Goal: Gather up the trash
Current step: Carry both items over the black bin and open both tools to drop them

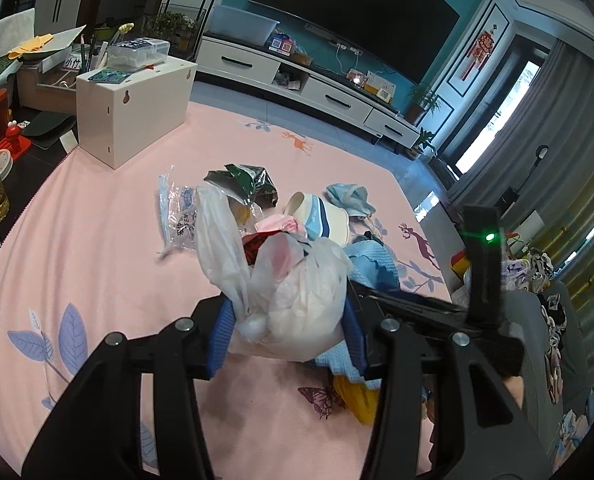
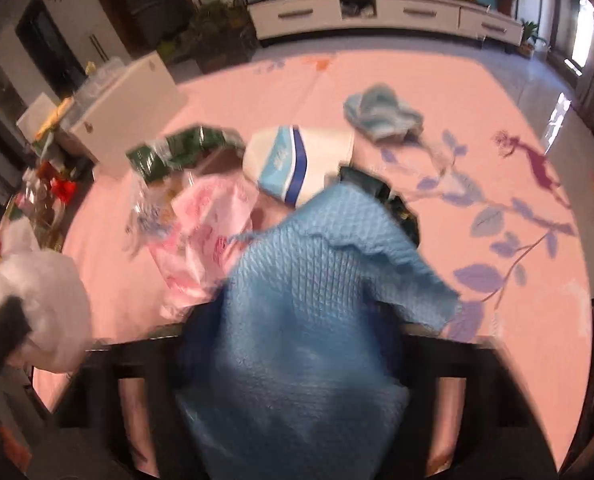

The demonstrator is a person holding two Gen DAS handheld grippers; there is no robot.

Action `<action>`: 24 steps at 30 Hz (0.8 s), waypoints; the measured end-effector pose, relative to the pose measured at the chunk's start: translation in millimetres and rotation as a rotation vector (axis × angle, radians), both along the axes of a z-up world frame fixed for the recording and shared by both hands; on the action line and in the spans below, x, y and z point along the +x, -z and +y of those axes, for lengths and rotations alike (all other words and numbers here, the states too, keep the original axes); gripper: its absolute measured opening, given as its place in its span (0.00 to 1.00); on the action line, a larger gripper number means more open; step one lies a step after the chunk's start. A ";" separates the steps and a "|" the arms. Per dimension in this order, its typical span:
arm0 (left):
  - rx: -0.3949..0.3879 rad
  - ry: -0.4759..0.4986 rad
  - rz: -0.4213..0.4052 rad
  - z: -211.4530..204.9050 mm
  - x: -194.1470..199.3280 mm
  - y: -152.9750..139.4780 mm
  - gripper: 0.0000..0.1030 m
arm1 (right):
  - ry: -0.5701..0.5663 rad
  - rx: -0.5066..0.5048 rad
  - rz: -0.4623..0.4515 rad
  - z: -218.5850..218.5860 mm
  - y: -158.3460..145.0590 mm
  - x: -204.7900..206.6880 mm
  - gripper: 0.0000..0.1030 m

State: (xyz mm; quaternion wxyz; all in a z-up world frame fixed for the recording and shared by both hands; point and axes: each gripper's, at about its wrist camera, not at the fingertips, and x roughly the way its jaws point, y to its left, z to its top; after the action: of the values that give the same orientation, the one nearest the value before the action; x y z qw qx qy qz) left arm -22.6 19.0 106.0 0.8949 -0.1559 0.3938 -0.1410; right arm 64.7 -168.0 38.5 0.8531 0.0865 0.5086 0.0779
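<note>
Living room with a teal wall, a dark television (image 1: 357, 12) and a long white cabinet (image 1: 297, 76) behind; in front, a pink cloth with leaf and deer prints (image 1: 97, 220) over the table. On the cloth, a heap of trash: a green foil wrapper (image 1: 245, 182), a clear zip bag with print (image 1: 179, 216), a paper cup with blue stripes (image 2: 297, 164) on its side, a crumpled pale blue mask (image 2: 381, 116) a little behind the cup, a pink printed plastic bag (image 2: 205, 232). At the left edge, a white box (image 1: 133, 108).

Left gripper (image 1: 289, 332) closed on a white plastic bag (image 1: 297, 292), blue pads pressing both sides of it, red and pink trash visible in its open mouth. Right gripper (image 2: 297, 360) closed on a blue quilted cloth (image 2: 305, 300), jaws mostly hidden under the fabric, picture blurred. Cloth draped just beside the white bag, in front of the cup.
</note>
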 end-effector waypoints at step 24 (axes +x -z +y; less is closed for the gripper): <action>-0.022 0.279 -0.150 -111.2 -48.8 -47.9 0.46 | 0.221 0.101 -0.553 -119.6 -148.6 -135.5 0.03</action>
State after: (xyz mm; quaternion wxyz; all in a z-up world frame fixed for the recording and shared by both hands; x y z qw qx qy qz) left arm -71.5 -92.2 153.9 0.8917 -0.0984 0.3423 -0.2795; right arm -70.8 -287.6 187.1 0.9572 0.1590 0.2399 0.0303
